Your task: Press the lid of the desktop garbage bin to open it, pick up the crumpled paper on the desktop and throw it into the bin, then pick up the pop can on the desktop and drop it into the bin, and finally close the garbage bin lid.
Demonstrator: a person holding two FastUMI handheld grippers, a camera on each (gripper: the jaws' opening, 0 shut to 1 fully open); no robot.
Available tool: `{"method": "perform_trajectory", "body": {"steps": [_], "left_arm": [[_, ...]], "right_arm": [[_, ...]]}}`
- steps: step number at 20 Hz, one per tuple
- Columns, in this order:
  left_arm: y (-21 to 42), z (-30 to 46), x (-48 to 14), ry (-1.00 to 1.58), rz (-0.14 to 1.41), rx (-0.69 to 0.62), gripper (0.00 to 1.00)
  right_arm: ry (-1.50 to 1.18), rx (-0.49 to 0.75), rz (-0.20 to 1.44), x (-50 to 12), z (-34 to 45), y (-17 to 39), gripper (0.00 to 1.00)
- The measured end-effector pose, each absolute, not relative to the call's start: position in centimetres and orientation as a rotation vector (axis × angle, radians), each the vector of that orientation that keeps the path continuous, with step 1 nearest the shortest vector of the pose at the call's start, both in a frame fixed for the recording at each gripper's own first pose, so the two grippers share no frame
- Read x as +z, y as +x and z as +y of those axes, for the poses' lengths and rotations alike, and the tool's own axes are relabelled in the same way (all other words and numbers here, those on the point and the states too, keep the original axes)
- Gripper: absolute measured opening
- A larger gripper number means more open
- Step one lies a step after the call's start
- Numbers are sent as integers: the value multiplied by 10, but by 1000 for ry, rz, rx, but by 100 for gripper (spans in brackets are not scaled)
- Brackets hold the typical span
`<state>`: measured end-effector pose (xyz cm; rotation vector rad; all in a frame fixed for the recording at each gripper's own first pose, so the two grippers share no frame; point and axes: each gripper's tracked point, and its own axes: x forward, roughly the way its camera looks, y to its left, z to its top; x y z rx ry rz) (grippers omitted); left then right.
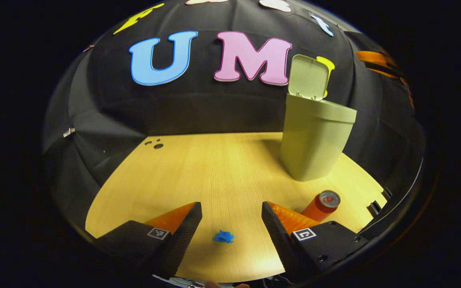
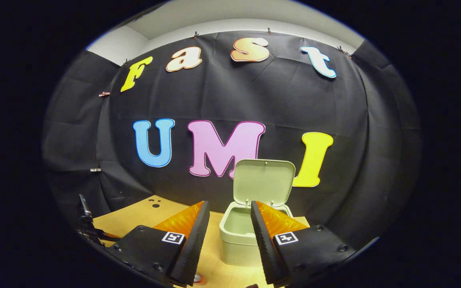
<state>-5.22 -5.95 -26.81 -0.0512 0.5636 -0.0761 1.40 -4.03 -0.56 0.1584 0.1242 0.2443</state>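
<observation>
Bin [image 1: 314, 140] stands on wooden desktop [image 1: 214, 168] w/ lid [image 1: 308, 77] flipped upright, open; in left gripper view it sits far right, pop can [image 1: 321, 205] upright nearer the camera just below it, partly behind the right-hand finger, and blue crumpled paper [image 1: 223, 237] lies on the desk betw. the fingers, touching neither. Left gripper [image 1: 231, 218] spread wide, nothing held, over the desk w/ paper. Right gripper [image 2: 229, 218] also spread wide & empty, raised, aimed at open bin mouth [image 2: 240, 222] w/ lid [image 2: 263, 181] standing behind it; bin interior too dim to tell contents.
</observation>
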Motion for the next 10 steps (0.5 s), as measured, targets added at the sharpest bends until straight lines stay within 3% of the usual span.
{"method": "perform_trajectory", "body": {"steps": [4, 10], "left_arm": [[-55, -57, -313, -69, 661, -51, 97], [-53, -59, -359, -81, 775, -56, 91]], "right_arm": [[150, 231, 145, -12, -46, -3, 66], [162, 194, 189, -25, -58, -18, 66]]}}
